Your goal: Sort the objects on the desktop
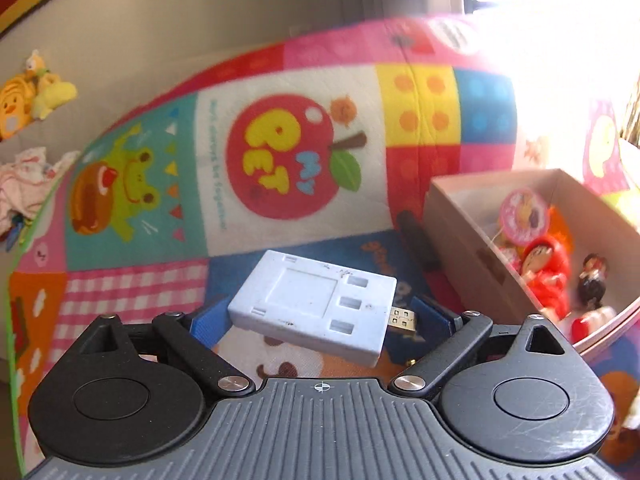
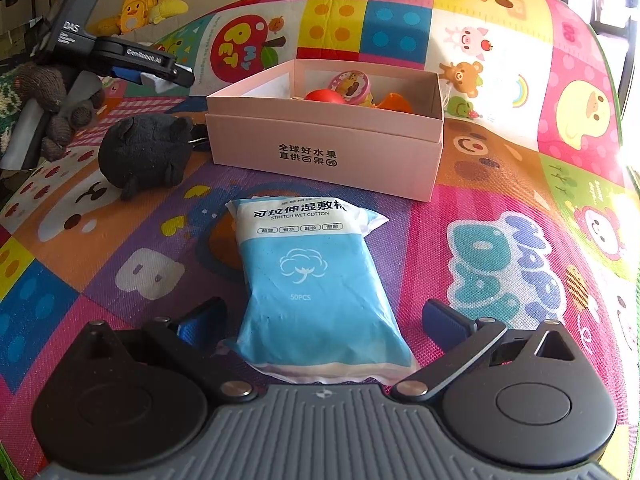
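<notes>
My left gripper (image 1: pixel 320 320) is shut on a pale blue USB hub (image 1: pixel 312 304) and holds it above the colourful mat, left of the pink box (image 1: pixel 472 256). The box holds small toy figures (image 1: pixel 548 268). In the right wrist view the left gripper (image 2: pixel 160 76) hangs to the left of the pink box (image 2: pixel 320 148), the hub between its fingers. My right gripper (image 2: pixel 324 320) is open, its blue pads either side of a blue pack of wet cotton (image 2: pixel 316 284) lying on the mat.
A black plush toy (image 2: pixel 148 156) lies left of the box. A dark knitted toy (image 2: pixel 52 108) lies at the far left. Yellow plush toys (image 2: pixel 148 4) sit beyond the mat. A dark stick-shaped object (image 1: pixel 416 236) lies by the box's left wall.
</notes>
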